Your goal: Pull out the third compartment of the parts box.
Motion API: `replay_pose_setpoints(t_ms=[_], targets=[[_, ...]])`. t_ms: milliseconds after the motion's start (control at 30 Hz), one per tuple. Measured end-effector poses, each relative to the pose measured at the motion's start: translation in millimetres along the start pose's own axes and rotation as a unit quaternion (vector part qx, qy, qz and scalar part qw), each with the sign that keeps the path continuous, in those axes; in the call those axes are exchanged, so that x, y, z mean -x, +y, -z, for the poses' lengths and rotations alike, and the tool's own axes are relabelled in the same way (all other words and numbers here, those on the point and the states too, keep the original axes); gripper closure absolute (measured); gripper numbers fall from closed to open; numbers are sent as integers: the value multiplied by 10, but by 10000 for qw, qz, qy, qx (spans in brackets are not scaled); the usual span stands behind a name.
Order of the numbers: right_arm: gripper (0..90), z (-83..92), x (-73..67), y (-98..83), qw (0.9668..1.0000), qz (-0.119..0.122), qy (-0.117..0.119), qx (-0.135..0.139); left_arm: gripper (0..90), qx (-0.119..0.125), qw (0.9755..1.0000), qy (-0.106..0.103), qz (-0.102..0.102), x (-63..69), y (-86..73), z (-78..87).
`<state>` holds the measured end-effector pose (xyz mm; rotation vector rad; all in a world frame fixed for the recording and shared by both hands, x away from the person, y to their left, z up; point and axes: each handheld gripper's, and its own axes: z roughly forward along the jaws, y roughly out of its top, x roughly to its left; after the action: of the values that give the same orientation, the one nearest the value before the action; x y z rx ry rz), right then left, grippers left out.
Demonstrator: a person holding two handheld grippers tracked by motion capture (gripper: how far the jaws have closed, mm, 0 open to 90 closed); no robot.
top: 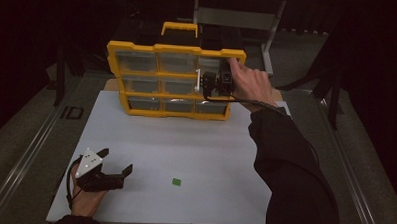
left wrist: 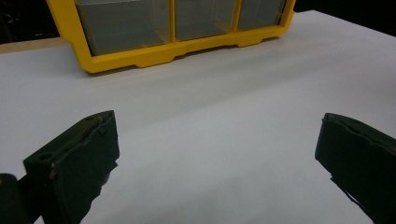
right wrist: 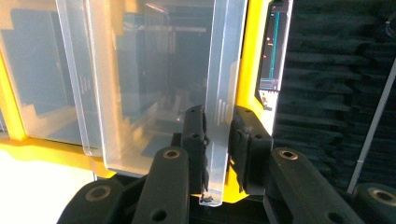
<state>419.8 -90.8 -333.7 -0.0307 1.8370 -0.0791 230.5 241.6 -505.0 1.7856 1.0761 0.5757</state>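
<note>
right gripper (top: pixel 207 85): held level at organizer (top: pixel 137 80) standing at desk (top: pixel 185 141) rear, jaws clamped on clear drawer (right wrist: pixel 219 93) front | left gripper (top: pixel 117 164): rested near desk front, jaws spread, nothing between | drawer contents indiscernible

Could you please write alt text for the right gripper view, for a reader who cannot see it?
The right gripper has its two black fingers closed on the edge of a clear plastic drawer in a yellow organizer. The see-through drawer sticks out of the yellow frame toward the camera; dark ridged foam lies to the right.
</note>
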Motion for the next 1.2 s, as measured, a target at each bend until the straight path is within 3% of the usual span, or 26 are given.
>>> replay_pose_setpoints(t_ms=[433, 1200], targets=[[766, 26, -27, 0, 10000, -12, -51, 15, 1, 1, 10000, -1, 5, -1, -1, 0], [766, 250, -88, -34, 9999, 13, -62, 143, 1, -20, 10000, -10, -16, 3, -2, -10]])
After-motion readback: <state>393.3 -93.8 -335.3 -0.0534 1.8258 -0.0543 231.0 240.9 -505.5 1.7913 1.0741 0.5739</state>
